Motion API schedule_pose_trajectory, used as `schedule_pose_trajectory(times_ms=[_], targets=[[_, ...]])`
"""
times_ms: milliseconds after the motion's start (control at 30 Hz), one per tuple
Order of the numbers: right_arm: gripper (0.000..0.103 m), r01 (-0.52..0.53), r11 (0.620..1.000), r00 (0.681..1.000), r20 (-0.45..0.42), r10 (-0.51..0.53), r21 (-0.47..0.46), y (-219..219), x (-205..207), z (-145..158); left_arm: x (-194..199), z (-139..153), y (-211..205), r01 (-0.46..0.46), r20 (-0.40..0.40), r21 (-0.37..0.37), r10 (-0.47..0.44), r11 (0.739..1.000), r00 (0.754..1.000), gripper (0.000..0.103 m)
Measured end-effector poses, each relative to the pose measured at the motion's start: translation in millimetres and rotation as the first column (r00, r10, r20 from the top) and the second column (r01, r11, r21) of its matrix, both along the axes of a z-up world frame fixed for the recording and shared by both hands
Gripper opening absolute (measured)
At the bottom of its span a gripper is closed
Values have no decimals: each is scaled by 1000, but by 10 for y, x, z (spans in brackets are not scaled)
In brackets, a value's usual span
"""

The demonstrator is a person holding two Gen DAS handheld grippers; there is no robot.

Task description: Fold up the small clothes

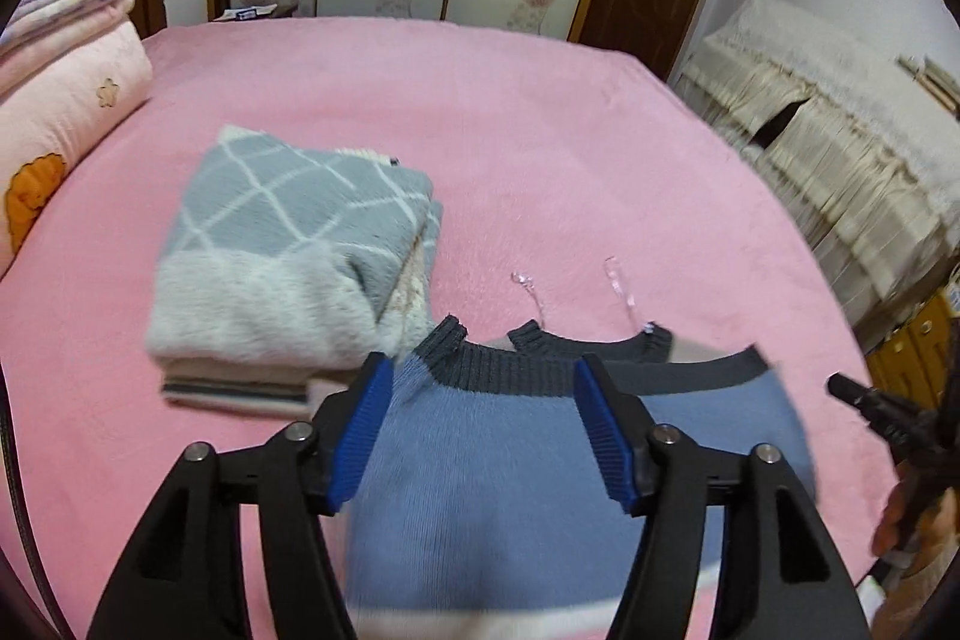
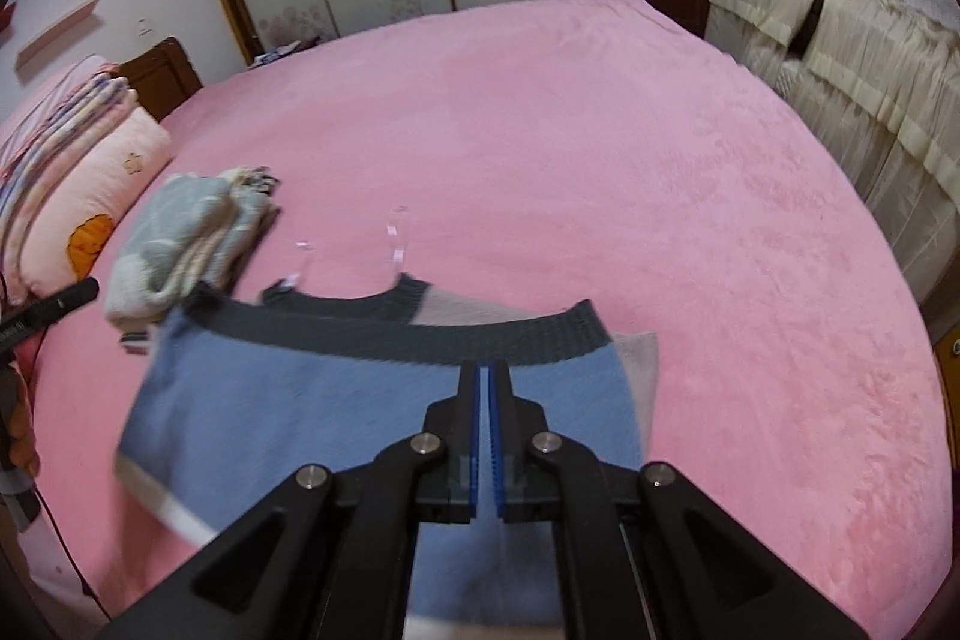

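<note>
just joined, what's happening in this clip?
A person with a gripper in each hand is folding small clothes on a pink bed. A blue knit sweater with a dark ribbed hem lies folded over in front of both grippers. The left gripper is open above it, pads clear of the cloth. The right gripper is shut, with no cloth visibly between its pads. A stack of folded clothes sits to the sweater's left.
</note>
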State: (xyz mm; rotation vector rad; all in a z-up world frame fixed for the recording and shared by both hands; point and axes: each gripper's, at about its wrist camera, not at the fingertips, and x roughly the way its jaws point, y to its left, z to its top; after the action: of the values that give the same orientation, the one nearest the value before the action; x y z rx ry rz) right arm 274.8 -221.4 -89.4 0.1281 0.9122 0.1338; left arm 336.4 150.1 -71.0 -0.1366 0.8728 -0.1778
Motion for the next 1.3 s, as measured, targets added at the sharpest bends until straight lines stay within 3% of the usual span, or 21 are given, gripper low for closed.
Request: schedule_pose_trajectory(times_ms=[267,500,633,733,833,933,1033,1100,1167,1300], targets=[[3,-57,998,997,44,57,9,337,-537,424,-771,608,26,3,55,36,-5,999,998,82],[3,-126,991,983,128,130,-35,683,-992,701,-1296,665,-92,0,78,1,0,1000,997,85],[3,-138,988,978,145,148,-74,773,-1157,559,-1515,376,-222,-38,148,59,29,998,989,85],[3,-117,988,985,118,129,-103,730,-1218,241,-1542,-94,-246,-96,156,118,77,988,985,85],[3,-77,991,994,73,85,-110,563,-1208,-126,-1419,-601,-165,-149,84,182,136,972,987,82],[3,-19,993,1000,12,20,-112,315,-1134,-476,-1263,-1030,-2,-190,-13,210,197,959,980,69],[3,29,995,999,-33,-32,-97,90,-1067,-724,-1159,-1376,240,-270,-100,193,293,943,951,64],[3,65,991,996,-59,-72,-119,-42,-1026,-885,-1131,-1549,370,-300,-159,122,317,946,935,66],[3,99,986,988,-101,-113,-137,-194,-981,-1070,-1134,-1633,446,-323,-169,79,332,943,928,67],[0,132,990,982,-129,-138,-54,-457,-1006,-1268,-1152,-1663,313,-286,-119,160,306,945,945,67]])
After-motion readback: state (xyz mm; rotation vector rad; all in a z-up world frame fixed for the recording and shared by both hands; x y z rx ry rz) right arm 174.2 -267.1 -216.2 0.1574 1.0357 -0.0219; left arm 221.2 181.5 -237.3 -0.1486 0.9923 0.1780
